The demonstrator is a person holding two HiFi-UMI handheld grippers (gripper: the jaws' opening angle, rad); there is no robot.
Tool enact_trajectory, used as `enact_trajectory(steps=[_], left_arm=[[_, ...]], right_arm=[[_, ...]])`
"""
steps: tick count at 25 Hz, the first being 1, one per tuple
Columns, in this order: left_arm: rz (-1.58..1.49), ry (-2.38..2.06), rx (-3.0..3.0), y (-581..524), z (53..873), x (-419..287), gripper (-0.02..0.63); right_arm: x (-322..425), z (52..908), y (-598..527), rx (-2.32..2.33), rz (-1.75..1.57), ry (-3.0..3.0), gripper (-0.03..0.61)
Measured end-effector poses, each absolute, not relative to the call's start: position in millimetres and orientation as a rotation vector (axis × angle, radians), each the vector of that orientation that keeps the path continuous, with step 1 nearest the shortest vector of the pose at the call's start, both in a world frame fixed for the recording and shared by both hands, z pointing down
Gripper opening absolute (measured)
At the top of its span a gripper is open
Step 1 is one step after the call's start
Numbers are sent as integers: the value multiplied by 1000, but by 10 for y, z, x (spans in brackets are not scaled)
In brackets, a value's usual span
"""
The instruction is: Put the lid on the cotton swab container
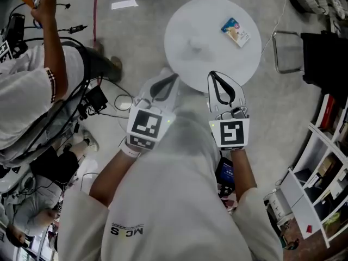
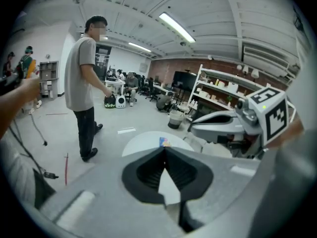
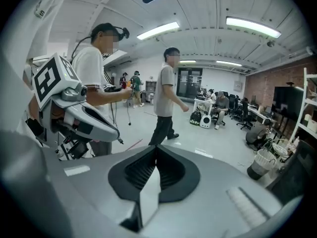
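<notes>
A small colourful pack (image 1: 236, 31), probably the cotton swab container, lies on a round white table (image 1: 201, 53) ahead of me. I cannot make out a separate lid. My left gripper (image 1: 174, 78) and right gripper (image 1: 213, 75) are held side by side at chest height, short of the table's near edge. Both are shut with nothing between the jaws. In the left gripper view the shut jaws (image 2: 164, 150) point at the table (image 2: 143, 144) and the pack (image 2: 163, 142). In the right gripper view the shut jaws (image 3: 156, 148) point across the room, away from the table.
A person in a white shirt (image 1: 32, 91) stands close on my left among cables (image 1: 103, 99). A metal chair frame (image 1: 288, 50) and shelves (image 1: 321, 162) are at the right. Another person (image 2: 86, 83) stands on the open floor beyond the table.
</notes>
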State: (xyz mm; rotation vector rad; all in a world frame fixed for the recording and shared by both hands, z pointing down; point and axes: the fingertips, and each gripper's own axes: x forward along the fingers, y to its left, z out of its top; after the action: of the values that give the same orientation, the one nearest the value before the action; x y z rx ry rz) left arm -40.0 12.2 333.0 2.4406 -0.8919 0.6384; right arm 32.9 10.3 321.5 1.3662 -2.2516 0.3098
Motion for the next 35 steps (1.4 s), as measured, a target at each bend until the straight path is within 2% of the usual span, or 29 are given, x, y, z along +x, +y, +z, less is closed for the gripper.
enact_trajectory(steps=[17,35], left_arm=[[730,-881,2368,-574,4169,-216,0],[779,-869,2272,-654,4951,-67,0]], right_arm=[[439,4443,-725,1228,396,-2193,-3],[560,5592,-1027,1161,533,-2142,-3]])
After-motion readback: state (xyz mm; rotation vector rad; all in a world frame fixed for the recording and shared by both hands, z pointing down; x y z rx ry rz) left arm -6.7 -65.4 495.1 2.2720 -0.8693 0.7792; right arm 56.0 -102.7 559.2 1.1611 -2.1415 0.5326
